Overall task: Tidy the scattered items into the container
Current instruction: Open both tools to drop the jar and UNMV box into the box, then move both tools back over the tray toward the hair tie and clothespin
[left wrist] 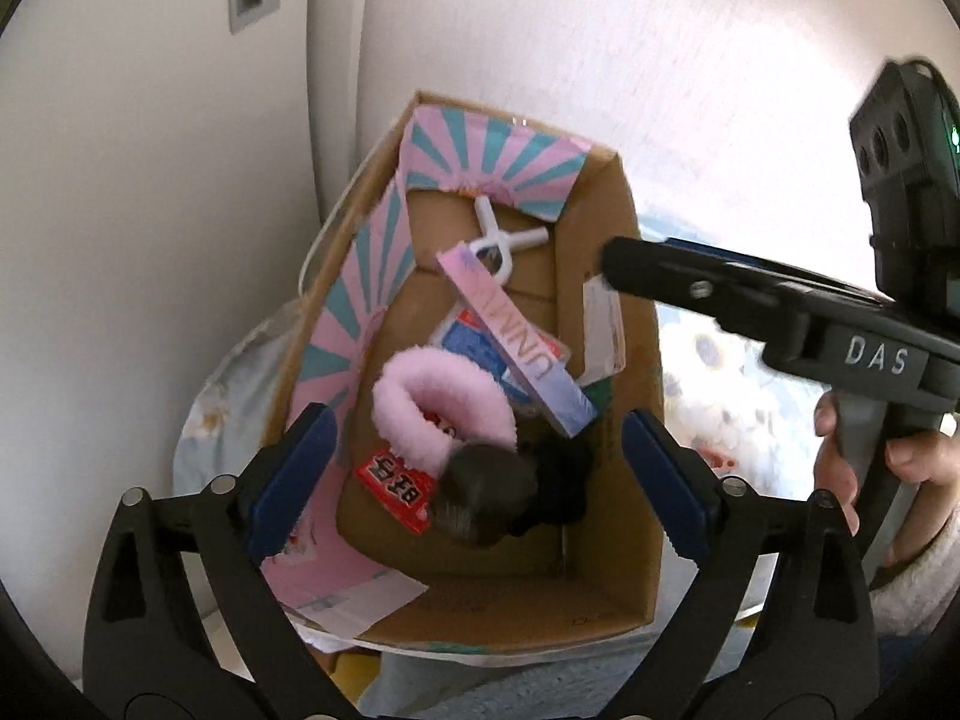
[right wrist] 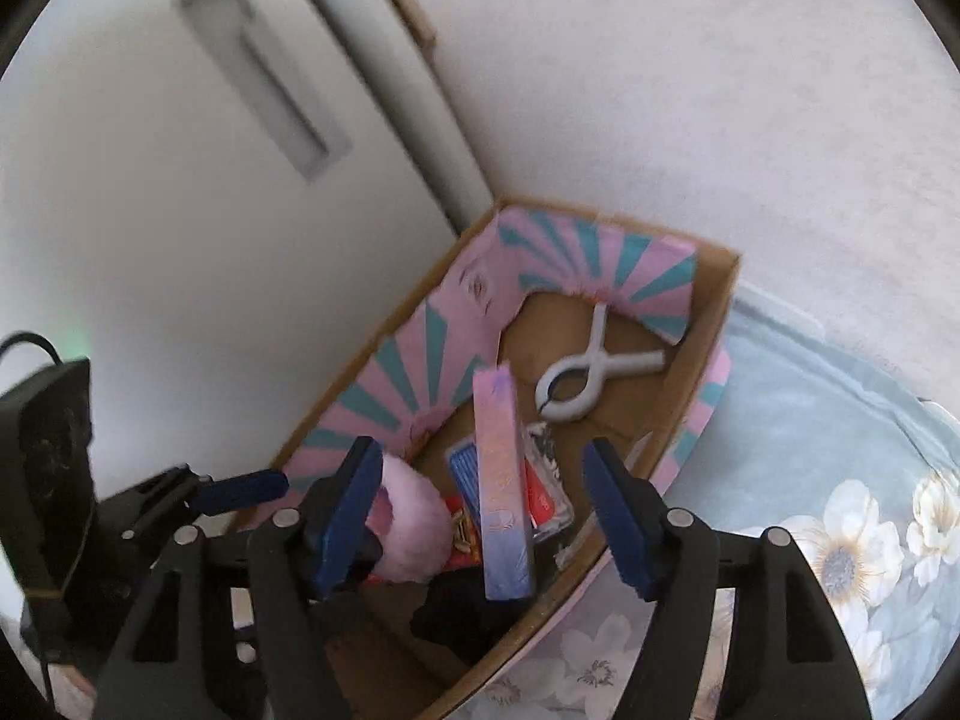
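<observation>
An open cardboard box (left wrist: 636, 360) (right wrist: 711, 312) with a pink and teal lining holds several items. Inside lie a fluffy pink scrunchie (left wrist: 420, 402) (right wrist: 414, 540), a long lilac carton (left wrist: 516, 342) (right wrist: 501, 492) leaning on a blue packet (left wrist: 474, 348), a white clip (left wrist: 501, 237) (right wrist: 576, 384), a red packet (left wrist: 396, 483), and a dark furry item (left wrist: 486, 492). My left gripper (left wrist: 477, 480) hangs open above the box's near end, gripping nothing. My right gripper (right wrist: 483, 519) is open too. The lilac carton shows between its fingers, but the pads stay clear of it.
The box rests on a floral bedsheet (right wrist: 840, 540) against a white wall and a door with a recessed handle (right wrist: 264, 90). A hand (left wrist: 900, 468) holds the right gripper (left wrist: 618, 270) over the box's right wall. Loose paper (left wrist: 360, 594) lies at the box's near corner.
</observation>
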A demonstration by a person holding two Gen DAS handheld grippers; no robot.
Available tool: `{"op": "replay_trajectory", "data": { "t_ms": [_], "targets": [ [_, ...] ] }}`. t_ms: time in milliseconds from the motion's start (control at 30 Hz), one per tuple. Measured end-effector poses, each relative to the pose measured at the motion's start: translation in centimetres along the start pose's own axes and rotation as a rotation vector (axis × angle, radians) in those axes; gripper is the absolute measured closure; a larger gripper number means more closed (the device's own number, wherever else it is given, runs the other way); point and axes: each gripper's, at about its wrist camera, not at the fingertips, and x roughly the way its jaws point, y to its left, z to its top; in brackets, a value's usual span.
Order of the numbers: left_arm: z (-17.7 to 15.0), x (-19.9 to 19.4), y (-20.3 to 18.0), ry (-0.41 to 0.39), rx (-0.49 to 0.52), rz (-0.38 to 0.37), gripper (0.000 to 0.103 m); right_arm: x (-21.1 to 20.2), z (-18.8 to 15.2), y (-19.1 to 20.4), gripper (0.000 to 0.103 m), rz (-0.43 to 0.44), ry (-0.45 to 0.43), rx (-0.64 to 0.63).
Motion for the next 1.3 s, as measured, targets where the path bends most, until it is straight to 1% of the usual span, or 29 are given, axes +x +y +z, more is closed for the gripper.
{"op": "replay_trajectory", "data": {
  "t_ms": [100, 167, 333, 500, 600, 667, 700, 767, 833, 900, 1033, 1133, 1167, 1300],
  "targets": [
    [0.2, -1.0, 0.1, -0.025, 0.015, 0.002, 0.007, -0.9, 0.6, -0.6, 0.037, -0.013, -0.039, 0.028],
    [0.3, -1.4, 0.2, -0.031, 0.020, 0.010, 0.007, -1.7, 0.3, -1.3, 0.037, -0.017, -0.053, 0.052],
    [0.6, -1.8, -0.1, -0.043, 0.024, 0.001, 0.007, -3.5, -0.6, -3.0, 0.037, -0.026, -0.098, 0.110],
    [1.0, -2.2, -1.5, -0.047, 0.070, -0.015, 0.007, -5.7, -1.8, -4.5, 0.037, -0.038, -0.141, 0.168],
    [1.6, -2.5, -3.2, -0.053, 0.116, -0.038, 0.007, -7.7, -2.7, -5.1, 0.037, -0.076, -0.172, 0.175],
    [2.2, -2.9, -5.0, -0.063, 0.163, -0.059, 0.007, -9.6, -3.7, -5.9, 0.037, -0.112, -0.211, 0.181],
    [2.5, -3.0, -5.8, -0.067, 0.184, -0.068, 0.007, -10.9, -4.6, -6.5, 0.037, -0.133, -0.233, 0.191],
    [3.1, -3.1, -7.9, -0.069, 0.236, -0.097, 0.007, -12.3, -6.0, -7.6, 0.037, -0.157, -0.251, 0.212],
    [3.5, -2.8, -10.1, -0.068, 0.284, -0.127, 0.007, -13.9, -8.1, -8.5, 0.037, -0.187, -0.251, 0.229],
    [3.7, -2.2, -12.0, -0.054, 0.328, -0.149, 0.007, -14.8, -10.4, -9.0, 0.037, -0.211, -0.232, 0.233],
    [3.5, -0.7, -16.4, -0.004, 0.425, -0.166, 0.007, -14.9, -15.0, -9.0, 0.037, -0.261, -0.182, 0.228],
    [2.4, 1.1, -19.0, 0.051, 0.483, -0.181, 0.007, -14.2, -17.6, -8.2, 0.037, -0.296, -0.144, 0.209],
    [1.8, 2.1, -19.9, 0.084, 0.499, -0.189, 0.007, -14.1, -18.3, -7.9, 0.037, -0.304, -0.134, 0.201],
    [-0.2, 5.4, -21.8, 0.189, 0.525, -0.216, 0.007, -12.8, -20.1, -6.7, 0.037, -0.313, -0.093, 0.177]
  ]
}}
